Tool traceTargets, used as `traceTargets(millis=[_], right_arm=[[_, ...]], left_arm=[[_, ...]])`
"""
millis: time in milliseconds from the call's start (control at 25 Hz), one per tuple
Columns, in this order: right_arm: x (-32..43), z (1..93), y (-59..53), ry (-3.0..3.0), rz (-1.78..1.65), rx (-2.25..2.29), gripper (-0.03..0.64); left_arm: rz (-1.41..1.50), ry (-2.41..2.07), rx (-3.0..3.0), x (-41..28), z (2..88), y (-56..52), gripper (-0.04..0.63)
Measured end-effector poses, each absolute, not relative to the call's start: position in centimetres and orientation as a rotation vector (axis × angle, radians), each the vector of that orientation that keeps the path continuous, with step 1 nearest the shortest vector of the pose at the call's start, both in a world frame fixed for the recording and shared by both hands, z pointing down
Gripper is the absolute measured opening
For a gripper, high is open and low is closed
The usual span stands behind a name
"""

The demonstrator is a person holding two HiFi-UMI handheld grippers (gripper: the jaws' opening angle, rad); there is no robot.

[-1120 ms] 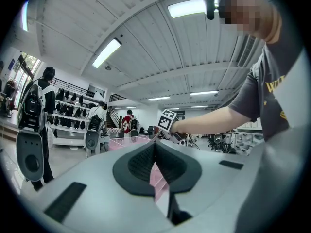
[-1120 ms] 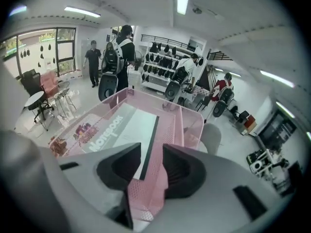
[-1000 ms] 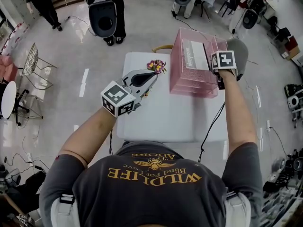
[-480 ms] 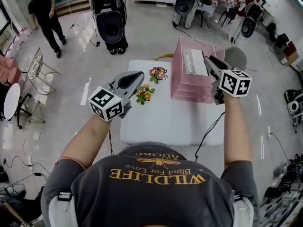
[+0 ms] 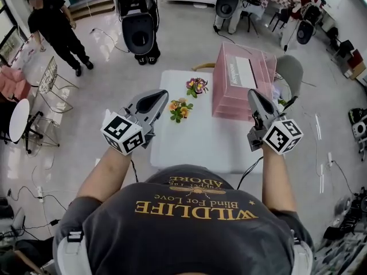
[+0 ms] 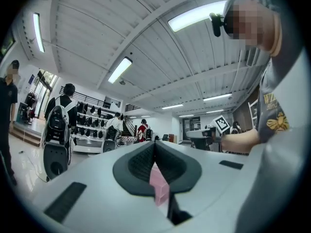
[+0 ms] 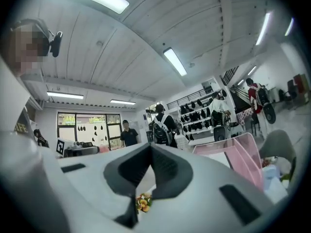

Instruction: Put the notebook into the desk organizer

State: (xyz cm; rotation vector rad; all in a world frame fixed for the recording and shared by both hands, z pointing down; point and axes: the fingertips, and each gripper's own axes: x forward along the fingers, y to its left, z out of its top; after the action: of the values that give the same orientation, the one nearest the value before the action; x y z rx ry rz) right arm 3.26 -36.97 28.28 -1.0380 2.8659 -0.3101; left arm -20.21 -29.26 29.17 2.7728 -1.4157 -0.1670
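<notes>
The right gripper [image 5: 254, 98] has just closed its jaws on nothing and has drawn back from the desk organizer [image 5: 229, 100]. The left gripper [image 5: 156, 98] also holds its jaws pressed together, empty. The notebook [image 5: 242, 72] lies in the organizer's top, apart from the 2 grippers, so the placing looks done.

Head camera looks steeply down on the table [image 5: 189, 148]; gripper cameras face level, outward (the right one shares the desk organizer [image 5: 229, 96] [image 7: 243, 161]).

left gripper [image 6: 154, 144] with fingers [image 6: 137, 163] touching at the tips, pink desk organizer [image 6: 159, 187] beyond
</notes>
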Motion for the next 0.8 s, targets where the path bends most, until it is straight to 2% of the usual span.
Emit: traceTargets(millis=[480, 800], right_arm=[[2.9, 34.2, -34.7, 2.948, -0.341, -1.069, 0.0], [2.7, 34.3, -35.2, 2.977, -0.274, -1.086, 0.0]], left_arm=[[-0.154, -1.463, 2.703, -21.0, 31.5, -28.1, 0.0], [-0.159, -1.462, 2.697, -20.8, 32.0, -28.6, 0.0]])
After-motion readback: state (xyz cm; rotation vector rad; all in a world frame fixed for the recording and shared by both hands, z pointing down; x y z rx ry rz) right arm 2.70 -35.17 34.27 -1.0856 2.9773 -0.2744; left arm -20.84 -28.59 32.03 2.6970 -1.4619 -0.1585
